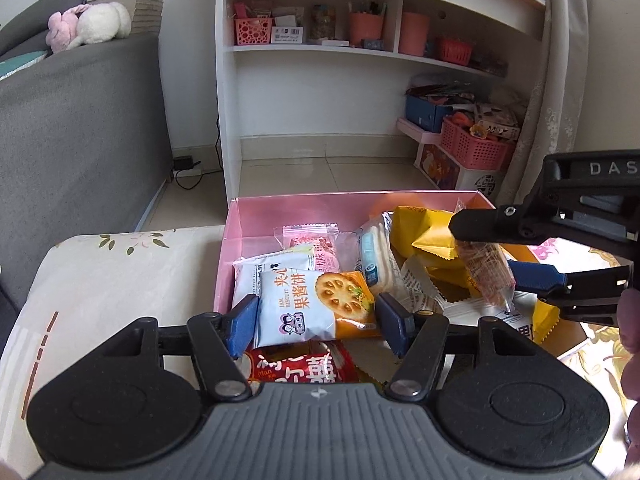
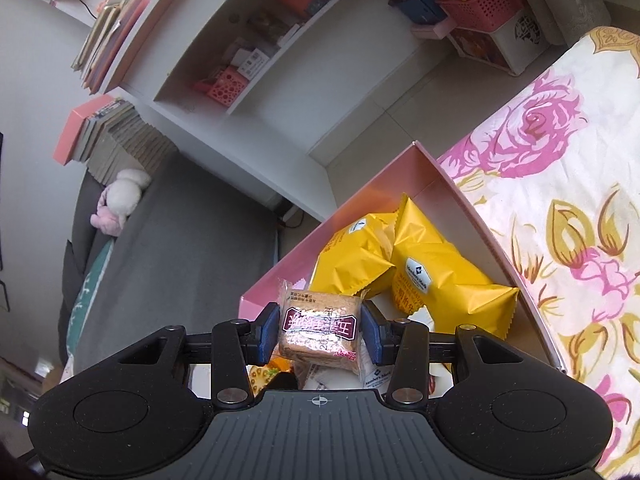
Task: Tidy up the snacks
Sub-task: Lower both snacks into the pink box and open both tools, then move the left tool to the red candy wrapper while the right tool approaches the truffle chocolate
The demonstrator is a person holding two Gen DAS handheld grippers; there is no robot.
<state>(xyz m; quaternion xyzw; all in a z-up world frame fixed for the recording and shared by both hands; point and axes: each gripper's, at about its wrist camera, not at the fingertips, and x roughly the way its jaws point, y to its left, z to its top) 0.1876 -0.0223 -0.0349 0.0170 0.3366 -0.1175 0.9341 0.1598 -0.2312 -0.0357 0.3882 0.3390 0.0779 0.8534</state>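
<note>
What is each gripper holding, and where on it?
Right gripper clamps a clear-wrapped brown cake bar across its two sides, above the pink box. Left gripper is open, holding nothing.

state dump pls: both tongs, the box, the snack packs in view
left tongs: open, straddling the jam biscuit pack, pads apart from it
jam biscuit pack: sealed, lying in the box
right tongs: shut on the brown clear-wrapped snack
brown clear-wrapped snack: sealed, held over the box
pink box: open, no lid on, partly filled
yellow packs: sealed, piled in the box
red pack: lying under the left tongs, mostly hidden
</note>
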